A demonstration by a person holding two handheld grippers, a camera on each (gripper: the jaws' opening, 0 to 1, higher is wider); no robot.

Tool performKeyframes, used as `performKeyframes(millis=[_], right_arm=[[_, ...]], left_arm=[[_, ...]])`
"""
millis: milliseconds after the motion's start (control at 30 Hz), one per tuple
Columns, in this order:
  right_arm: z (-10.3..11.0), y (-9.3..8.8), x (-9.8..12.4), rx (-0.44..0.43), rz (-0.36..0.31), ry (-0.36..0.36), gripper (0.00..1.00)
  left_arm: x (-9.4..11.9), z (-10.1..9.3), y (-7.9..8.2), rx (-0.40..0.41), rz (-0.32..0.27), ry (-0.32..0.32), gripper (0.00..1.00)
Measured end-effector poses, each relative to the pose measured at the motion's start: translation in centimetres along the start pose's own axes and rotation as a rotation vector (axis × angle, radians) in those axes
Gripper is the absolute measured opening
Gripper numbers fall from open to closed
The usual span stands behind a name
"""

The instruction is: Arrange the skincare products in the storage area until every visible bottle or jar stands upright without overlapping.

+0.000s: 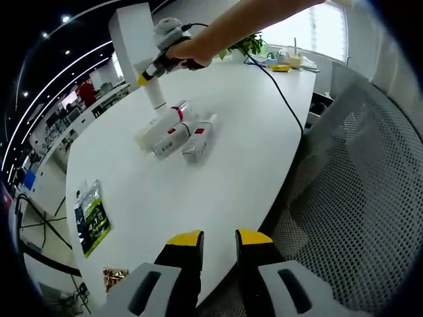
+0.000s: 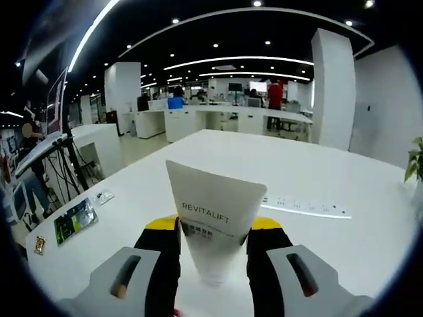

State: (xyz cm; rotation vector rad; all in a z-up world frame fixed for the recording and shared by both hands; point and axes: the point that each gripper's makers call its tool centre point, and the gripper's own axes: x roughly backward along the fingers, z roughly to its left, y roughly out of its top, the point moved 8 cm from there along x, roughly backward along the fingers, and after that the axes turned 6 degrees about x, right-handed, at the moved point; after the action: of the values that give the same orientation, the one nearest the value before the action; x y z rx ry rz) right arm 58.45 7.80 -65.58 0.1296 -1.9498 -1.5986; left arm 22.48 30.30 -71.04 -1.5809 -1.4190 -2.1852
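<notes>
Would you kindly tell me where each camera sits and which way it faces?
Left gripper view: rides the left tool, raised over the white table edge, facing lying white-and-red tubes; a bare arm shows.
Right gripper view: rides the right tool, low over the table, facing the office behind; its yellow-tipped jaws clamp a white REVITALIFT tube.
Shared: table, tube, green packet.
</notes>
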Motion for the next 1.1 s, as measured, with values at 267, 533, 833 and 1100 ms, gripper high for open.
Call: performKeyframes(millis=[267,533,833,1100], right_arm=[[-0.5,-0.3,0.3,0.018,0.026,0.024,0.46],[-0.7,-3.8,2.1,-0.042,0.093,0.108,0.53],[2.0,-6.5,5.7,0.008,0.218,0.435,0.54],[3.7,-8.1,5.6,0.303,0.389,0.55,0.54]], left_arm=[[0.1,0.0,0.1,-0.006,-0.005,0.002,0.2],[0.2,0.1,0.2,-0.005,-0.019,0.01,0.2],[0.4,0.2,0.4,-0.02,-0.035,0.023,0.21],[0.5,0.4,0.5,-0.023,-0.042,0.035,0.21]])
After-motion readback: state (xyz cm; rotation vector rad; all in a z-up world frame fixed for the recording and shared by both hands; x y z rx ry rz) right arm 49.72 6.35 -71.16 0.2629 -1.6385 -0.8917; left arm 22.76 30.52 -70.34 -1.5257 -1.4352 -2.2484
